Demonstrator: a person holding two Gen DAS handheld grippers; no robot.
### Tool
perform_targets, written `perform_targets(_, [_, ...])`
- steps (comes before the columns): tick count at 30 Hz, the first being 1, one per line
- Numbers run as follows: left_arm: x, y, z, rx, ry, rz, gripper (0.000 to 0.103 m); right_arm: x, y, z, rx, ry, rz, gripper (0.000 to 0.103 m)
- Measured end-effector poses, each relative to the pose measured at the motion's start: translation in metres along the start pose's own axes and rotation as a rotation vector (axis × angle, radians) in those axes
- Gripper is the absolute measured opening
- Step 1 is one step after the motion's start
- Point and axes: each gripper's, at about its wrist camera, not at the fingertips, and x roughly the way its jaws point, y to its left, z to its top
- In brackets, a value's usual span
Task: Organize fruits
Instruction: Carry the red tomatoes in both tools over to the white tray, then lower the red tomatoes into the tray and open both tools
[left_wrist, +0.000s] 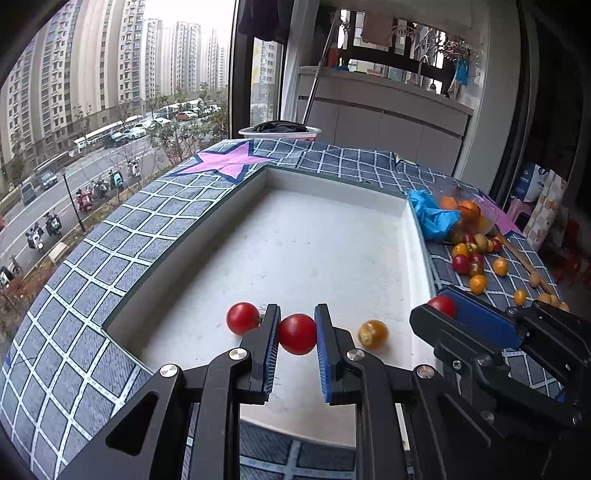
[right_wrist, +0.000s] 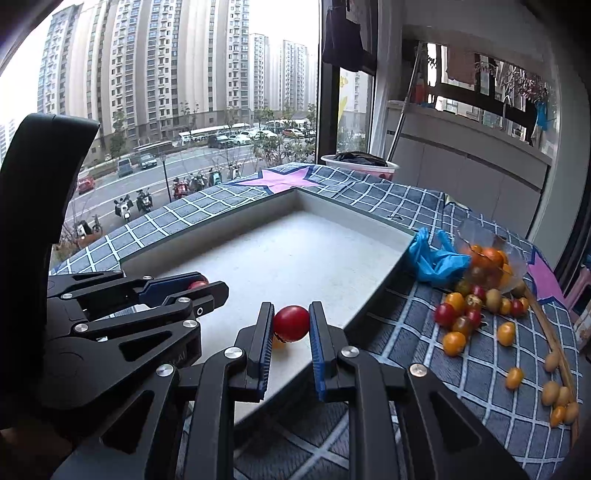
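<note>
My left gripper (left_wrist: 297, 314) is shut on a red cherry tomato (left_wrist: 297, 334) above the near end of the white tray (left_wrist: 295, 229). On the tray floor lie a second red tomato (left_wrist: 242, 318), left of the fingers, and an orange tomato (left_wrist: 373, 334) to the right. My right gripper (right_wrist: 291, 314) is shut on another red cherry tomato (right_wrist: 291, 323) over the tray's (right_wrist: 295, 251) near right edge, with the orange tomato (right_wrist: 277, 343) partly hidden below it. Each gripper shows in the other's view: the right gripper (left_wrist: 439, 304) and the left gripper (right_wrist: 208, 282).
A pile of red, orange and yellow cherry tomatoes (right_wrist: 461, 314) lies on the checked cloth (left_wrist: 92, 280) right of the tray, spilling from a clear plastic bag (right_wrist: 491, 258). A blue glove (right_wrist: 432, 258) lies beside it, with small tan fruits (right_wrist: 557, 395) nearer. A window is behind.
</note>
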Motion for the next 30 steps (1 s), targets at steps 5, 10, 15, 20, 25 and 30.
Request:
perform_targets(5, [0.006,0.008,0.004,-0.010,0.006,0.002,0.020,0.007,0.003,0.005,0.002,0.009,-0.001,0.020])
perform_targets(10, [0.009,0.012,0.008,-0.015,0.005,-0.005,0.020,0.015,0.003,0.009,0.011,0.020,-0.001,0.020])
perform_targets(15, [0.013,0.016,0.011,-0.026,0.005,-0.006,0.020,0.024,0.002,0.013,0.016,0.039,-0.002,0.020])
perform_targets(20, [0.019,0.024,0.015,-0.048,0.016,-0.003,0.020,0.033,0.001,0.016,0.023,0.063,0.002,0.020])
perform_targets(25, [0.022,0.030,0.018,-0.068,0.021,-0.011,0.020,0.041,-0.002,0.019,0.037,0.081,0.006,0.020])
perform_targets(30, [0.029,0.033,0.021,-0.076,0.038,-0.033,0.020,0.050,0.000,0.020,0.031,0.113,0.005,0.020])
